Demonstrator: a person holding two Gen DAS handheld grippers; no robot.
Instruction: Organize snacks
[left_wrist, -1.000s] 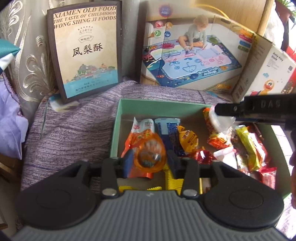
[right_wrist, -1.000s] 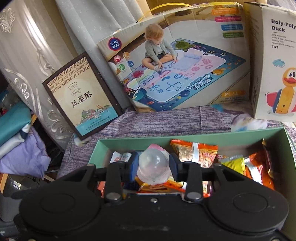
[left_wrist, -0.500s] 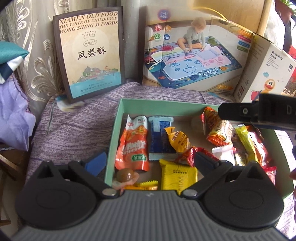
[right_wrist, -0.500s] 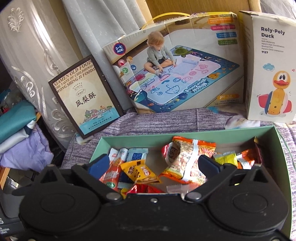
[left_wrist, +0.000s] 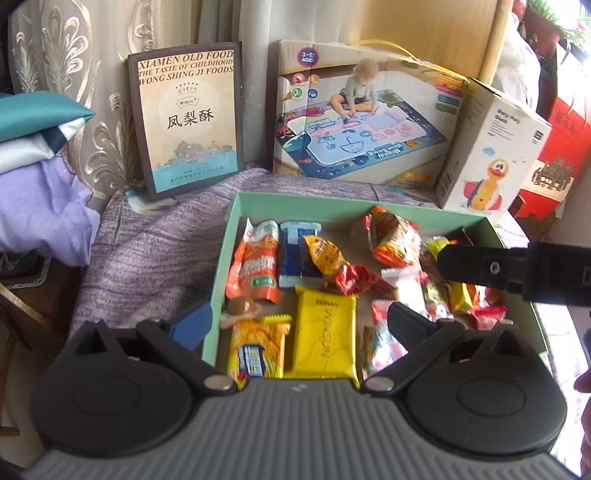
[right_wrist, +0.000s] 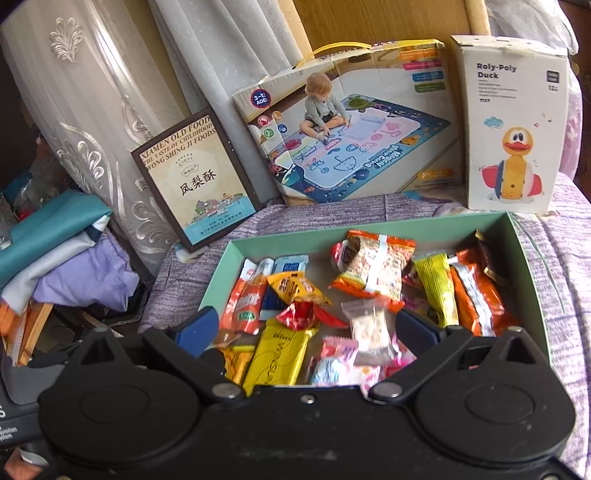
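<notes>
A green box (left_wrist: 332, 201) on the purple cloth holds several wrapped snacks: an orange pouch (left_wrist: 253, 266), a blue packet (left_wrist: 295, 254), a yellow pack (left_wrist: 325, 336) and a brown jelly cup (left_wrist: 242, 308) at the near left corner. My left gripper (left_wrist: 299, 323) hangs open above the box's near edge, holding nothing. One finger (left_wrist: 480, 266) of the right gripper crosses the box's right side. In the right wrist view the green box (right_wrist: 369, 229) lies below my open, empty right gripper (right_wrist: 304, 326), with a pale jelly cup (right_wrist: 332, 365) and an orange bag (right_wrist: 373, 269) inside.
Behind the box stand a Xiamen Old Food carton (left_wrist: 186, 122), a play-mat box (left_wrist: 362, 110) and a Roly-Poly Duck box (left_wrist: 491, 155). Folded cloths (left_wrist: 37, 147) are stacked at the left beside a curtain. A red box (left_wrist: 554, 155) is at the far right.
Both grippers opened: the left let go of the brown jelly cup, the right of the pale one, and both cups now lie in the box. Both grippers drew back and rose.
</notes>
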